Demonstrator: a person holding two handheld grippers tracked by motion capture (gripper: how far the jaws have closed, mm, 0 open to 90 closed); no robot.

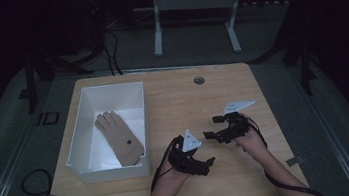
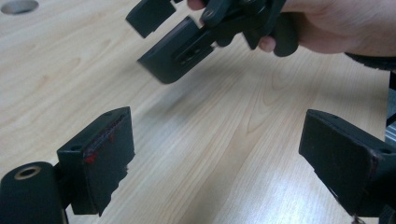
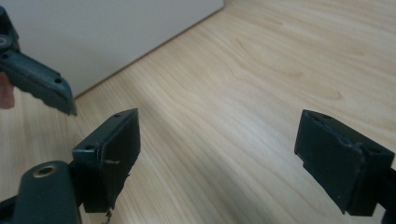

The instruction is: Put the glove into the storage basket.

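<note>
High view: both jaw pairs apart and empty, left gripper [image 1: 193, 157] and right gripper [image 1: 226, 128] over bare table [image 1: 212, 93]; glove [image 1: 119, 137] lies in white bin [image 1: 77, 135] at nine o'clock, so judged next reach should drop in over the rim.

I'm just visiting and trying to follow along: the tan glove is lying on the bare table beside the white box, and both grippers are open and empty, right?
Not quite. The tan glove lies inside the white box, not on the table beside it; the high view shows this. The rest holds: the left gripper and right gripper are both open and empty.
</note>
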